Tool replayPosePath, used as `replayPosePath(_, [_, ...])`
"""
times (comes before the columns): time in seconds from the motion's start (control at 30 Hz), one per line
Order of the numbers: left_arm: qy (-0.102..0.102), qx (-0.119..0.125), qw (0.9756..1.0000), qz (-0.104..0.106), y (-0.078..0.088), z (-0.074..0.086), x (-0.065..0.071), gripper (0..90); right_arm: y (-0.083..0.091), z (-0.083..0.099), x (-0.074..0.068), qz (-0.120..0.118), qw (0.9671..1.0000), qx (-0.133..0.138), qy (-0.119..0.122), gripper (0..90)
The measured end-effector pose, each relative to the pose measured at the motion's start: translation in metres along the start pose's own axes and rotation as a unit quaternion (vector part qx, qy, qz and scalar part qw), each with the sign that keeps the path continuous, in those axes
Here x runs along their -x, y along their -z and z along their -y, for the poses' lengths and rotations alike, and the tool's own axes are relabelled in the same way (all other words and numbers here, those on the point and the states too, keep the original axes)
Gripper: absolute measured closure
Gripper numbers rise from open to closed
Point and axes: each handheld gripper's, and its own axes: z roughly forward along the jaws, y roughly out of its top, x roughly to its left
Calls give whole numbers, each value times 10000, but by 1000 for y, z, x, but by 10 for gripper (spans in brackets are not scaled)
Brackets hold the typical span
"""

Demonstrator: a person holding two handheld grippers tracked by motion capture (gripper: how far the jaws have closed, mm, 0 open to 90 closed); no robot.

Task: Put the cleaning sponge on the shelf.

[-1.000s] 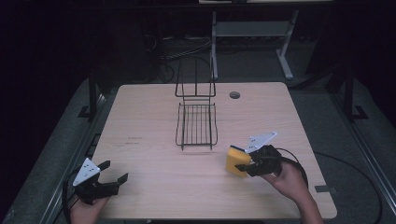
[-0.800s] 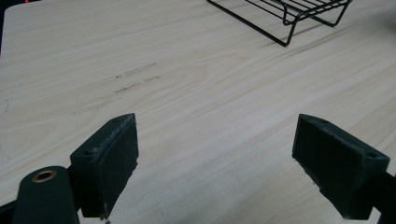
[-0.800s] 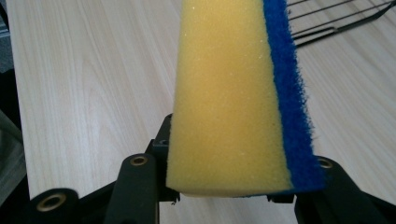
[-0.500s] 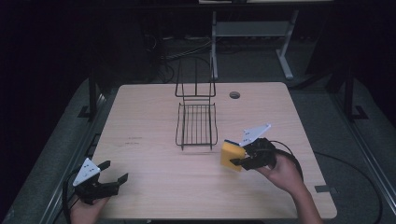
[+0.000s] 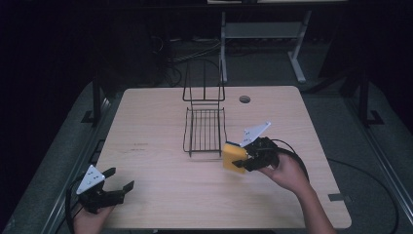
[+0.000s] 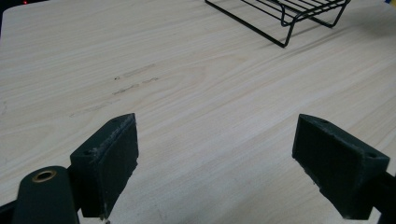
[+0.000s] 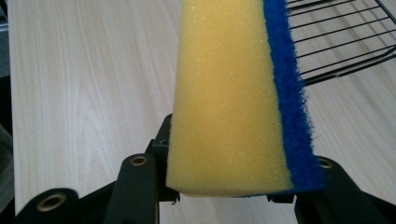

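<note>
From above, one wire rack (image 5: 204, 127) stands on the bench (image 5: 156, 165), the right tongs (image 5: 242, 157) clamping one sponge (image 5: 234, 157) beside it; the left tongs (image 6: 217, 165) gape wide over bare wood; the right gripper view shows yellow foam with blue scrubber.

Sponge (image 7: 233, 102) top cut off (right gripper view); rack (image 6: 299, 11) cropped.

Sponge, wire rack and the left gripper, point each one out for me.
Sponge (image 5: 234, 156): high view, on its yellow face.
Rack (image 5: 204, 129): high view, on its flat wire bed.
Left gripper (image 5: 119, 179): high view, midway between its open jaws.
</note>
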Motion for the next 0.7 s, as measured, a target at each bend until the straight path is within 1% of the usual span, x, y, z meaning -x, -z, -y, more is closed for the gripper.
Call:
replayPosePath(0.1, [3, 2, 10000, 3, 0, 0, 0, 138, -1, -3, 1, -6, 10000, -2, 12, 557])
replayPosePath(0.13, [2, 7, 10000, -2, 0, 0, 0, 138, -2, -7, 2, -7, 10000, -4, 63, 558])
replayPosePath(0.2, [11, 11, 10000, 4, 0, 0, 0, 138, -2, -10, 3, -42, 10000, 11, 52, 557])
replayPosePath(0.43, [2, 11, 10000, 12, 0, 0, 0, 138, -6, -19, 6, -33, 9999, -18, 128, 557])
replayPosePath(0.47, [6, 13, 10000, 10, 0, 0, 0, 138, -7, -20, 7, -54, 9999, -26, 107, 557])
replayPosePath(0.5, [6, 13, 10000, 10, 0, 0, 0, 138, -7, -21, 7, -43, 9999, -7, 145, 558])
replayPosePath(0.7, [13, 12, 10000, 12, 0, 0, 0, 138, -12, -22, 12, -117, 9999, 14, 115, 558])
